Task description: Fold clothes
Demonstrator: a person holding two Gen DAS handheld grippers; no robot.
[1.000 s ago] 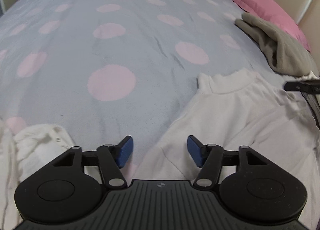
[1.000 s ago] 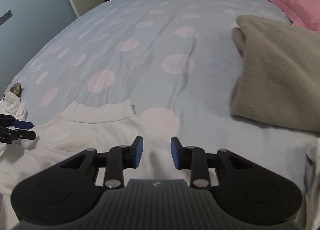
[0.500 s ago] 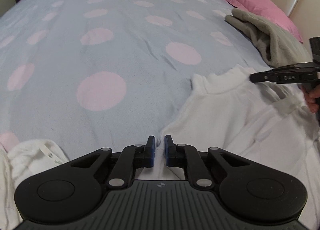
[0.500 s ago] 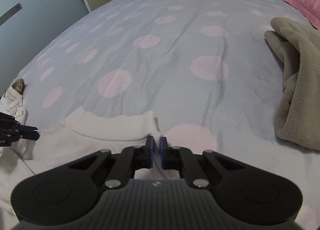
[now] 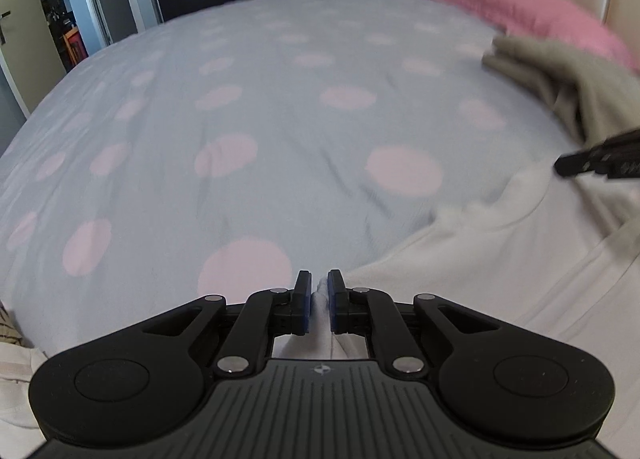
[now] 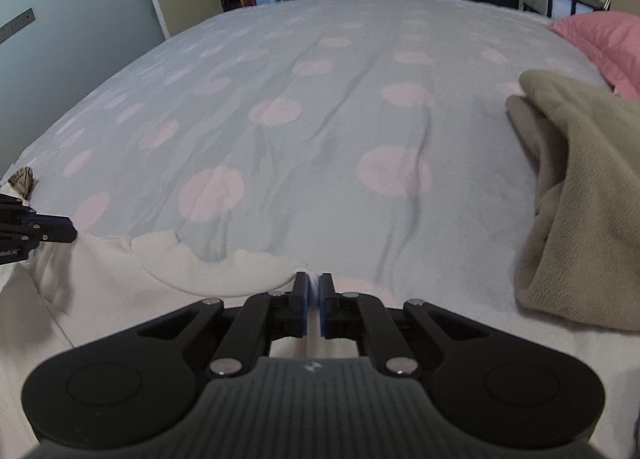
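Note:
A white high-collared top [image 5: 500,255] lies on the grey bedspread with pink dots [image 5: 280,131]. My left gripper [image 5: 319,301] is shut on a pinch of the top's shoulder, white cloth showing between the blue pads. The other gripper's black tip [image 5: 600,159] shows at the right edge of this view, over the top's far shoulder. In the right wrist view the collar [image 6: 212,271] sags between the two grips. My right gripper [image 6: 314,305] is shut on the top's other shoulder beside the collar. The left gripper's tip [image 6: 48,231] pokes in at the left edge.
A crumpled beige-grey garment [image 6: 584,195] lies to the right, near a pink pillow [image 5: 528,15]. More white clothing [image 5: 16,375] sits at the lower left. A small checked item [image 6: 22,179] lies at the bed's left edge. A door and dark wardrobe stand beyond the bed.
Both grippers have shut on the white top's shoulders. The left one has since pulled its shoulder sideways and tilted, and the collar now sags between the grips.

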